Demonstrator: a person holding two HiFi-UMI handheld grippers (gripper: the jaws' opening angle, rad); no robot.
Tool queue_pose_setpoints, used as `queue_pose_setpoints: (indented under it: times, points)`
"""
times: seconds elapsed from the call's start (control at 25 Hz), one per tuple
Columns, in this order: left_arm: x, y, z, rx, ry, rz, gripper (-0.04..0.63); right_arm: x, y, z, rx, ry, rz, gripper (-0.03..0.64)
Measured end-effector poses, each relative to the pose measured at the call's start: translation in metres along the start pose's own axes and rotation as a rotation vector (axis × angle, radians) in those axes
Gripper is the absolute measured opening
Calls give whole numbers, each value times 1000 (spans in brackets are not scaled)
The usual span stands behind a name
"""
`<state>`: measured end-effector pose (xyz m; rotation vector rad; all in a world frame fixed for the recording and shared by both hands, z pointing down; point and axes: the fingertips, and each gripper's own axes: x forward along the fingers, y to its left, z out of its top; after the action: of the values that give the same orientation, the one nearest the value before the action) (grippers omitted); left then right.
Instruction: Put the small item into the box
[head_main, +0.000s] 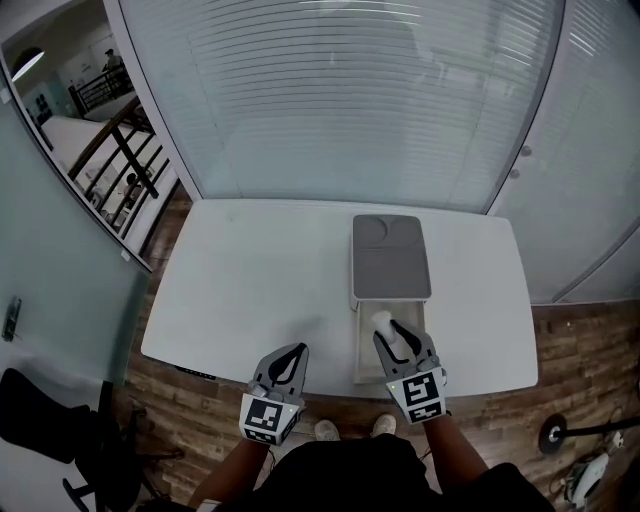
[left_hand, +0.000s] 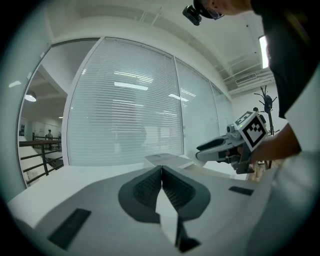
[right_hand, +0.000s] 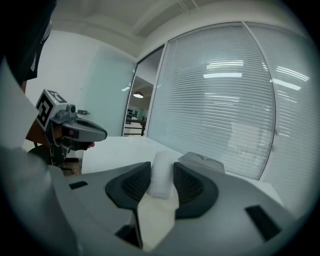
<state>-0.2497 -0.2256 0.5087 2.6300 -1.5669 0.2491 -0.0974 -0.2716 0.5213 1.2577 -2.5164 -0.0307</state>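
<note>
Right gripper (head_main: 392, 336) clamps the small white item (right_hand: 162, 175), seemingly above the box (head_main: 390, 260); left gripper (left_hand: 161, 171) closed, empty; next, lower and release.

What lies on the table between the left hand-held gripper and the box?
Nothing. In the head view, the white table is bare between the left hand-held gripper and the box.

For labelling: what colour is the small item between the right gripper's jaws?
White small item, clearest in the right gripper view.
</note>
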Motion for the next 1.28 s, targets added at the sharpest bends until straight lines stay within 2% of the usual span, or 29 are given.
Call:
queue_pose_setpoints:
  times: [0.16,0.36,0.44,0.6,0.68,0.84,1.28]
  points:
    - [7,3,0,-9,-2,11,12,3,-4,-9,2,50,2,150]
    - [18,-15,-2,-13,2,-9,12,9,-7,-31,60,161,58,147]
    - [22,-19,-4,-5,7,-9,12,11,-6,-39,17,203,88,147]
    - [24,-19,-2,20,-12,16,12,15,-1,-62,-190,316,153,146]
    - [26,-22,-1,23,-19,22,12,18,-1,-78,-248,387,185,144]
    - [29,-27,7,21,-46,22,12,25,2,-98,-289,491,248,146]
    - [27,-28,1,-4,-39,53,12,50,10,-119,-373,662,362,147]
